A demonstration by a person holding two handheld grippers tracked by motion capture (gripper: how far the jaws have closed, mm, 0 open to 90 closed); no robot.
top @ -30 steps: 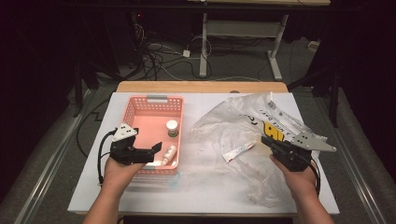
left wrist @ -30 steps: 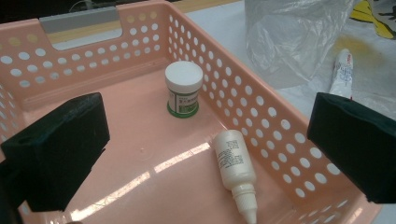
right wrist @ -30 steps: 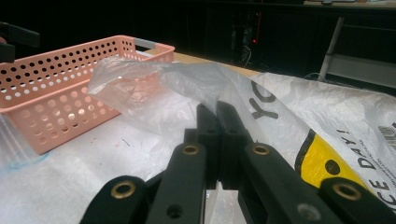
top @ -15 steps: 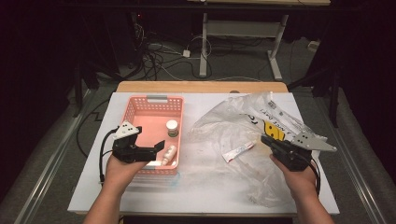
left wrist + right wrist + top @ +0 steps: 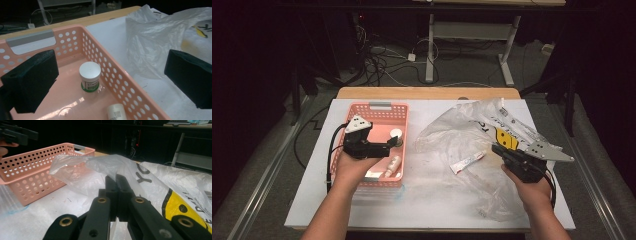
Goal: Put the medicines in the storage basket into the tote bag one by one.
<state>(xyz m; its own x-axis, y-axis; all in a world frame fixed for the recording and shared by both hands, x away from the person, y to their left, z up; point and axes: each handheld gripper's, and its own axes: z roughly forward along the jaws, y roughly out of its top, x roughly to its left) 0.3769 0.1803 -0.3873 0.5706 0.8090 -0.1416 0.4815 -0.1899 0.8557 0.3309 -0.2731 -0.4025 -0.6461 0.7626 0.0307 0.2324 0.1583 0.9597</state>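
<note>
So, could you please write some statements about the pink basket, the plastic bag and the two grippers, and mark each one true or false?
1. The left gripper has its jaws wide open over the pink perforated plastic basket. True.
2. A white-lidded round jar lies outside the basket. False: it stands inside.
3. The right gripper is shut on the thin clear plastic bag. True.
4. A small white tube lies in the basket. False: it lies at the bag.

A thin, crinkled, translucent plastic bag (image 5: 492,145) with black lettering and a yellow patch lay spread over the right half of the table, a pinched fold of it raised between closed black jaws. A perforated pink plastic basket (image 5: 362,112) with a grey handle sat to its left.
</note>
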